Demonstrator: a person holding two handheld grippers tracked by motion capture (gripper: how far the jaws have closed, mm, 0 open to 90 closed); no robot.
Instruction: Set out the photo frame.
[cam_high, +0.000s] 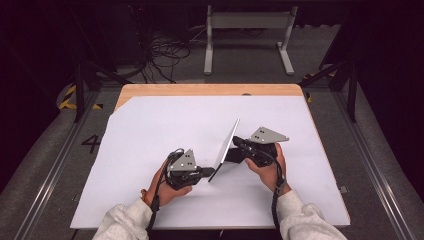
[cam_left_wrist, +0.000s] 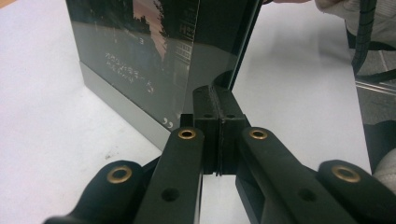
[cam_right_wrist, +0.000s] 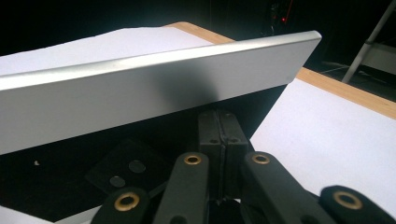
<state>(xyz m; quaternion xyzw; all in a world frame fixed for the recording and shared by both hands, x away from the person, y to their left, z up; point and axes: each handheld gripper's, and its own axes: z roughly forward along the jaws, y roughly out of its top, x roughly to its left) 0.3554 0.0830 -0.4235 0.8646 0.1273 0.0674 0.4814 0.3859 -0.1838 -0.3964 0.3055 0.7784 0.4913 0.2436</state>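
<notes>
A thin flat panel (cam_high: 227, 147) stands on its long edge on the white sheet, leaning slightly. Its front is dark glossy glass (cam_left_wrist: 140, 60) and its back is silver (cam_right_wrist: 140, 93). My left gripper (cam_high: 209, 172) is at the panel's near lower corner. In the left gripper view its pads (cam_left_wrist: 218, 112) are pressed together with the panel's thin side edge running into them. My right gripper (cam_high: 238, 143) is shut behind the panel, its tips (cam_right_wrist: 218, 123) in the shadow under the silver back beside a black stand piece (cam_right_wrist: 126, 175). I cannot tell if it pinches anything.
A white sheet (cam_high: 150, 130) covers most of the wooden table (cam_high: 200, 90). The person's forearms in pale sleeves (cam_high: 125, 220) come in at the near edge. Beyond the table lie cables (cam_high: 165, 55) on the floor and a white frame's legs (cam_high: 285, 55).
</notes>
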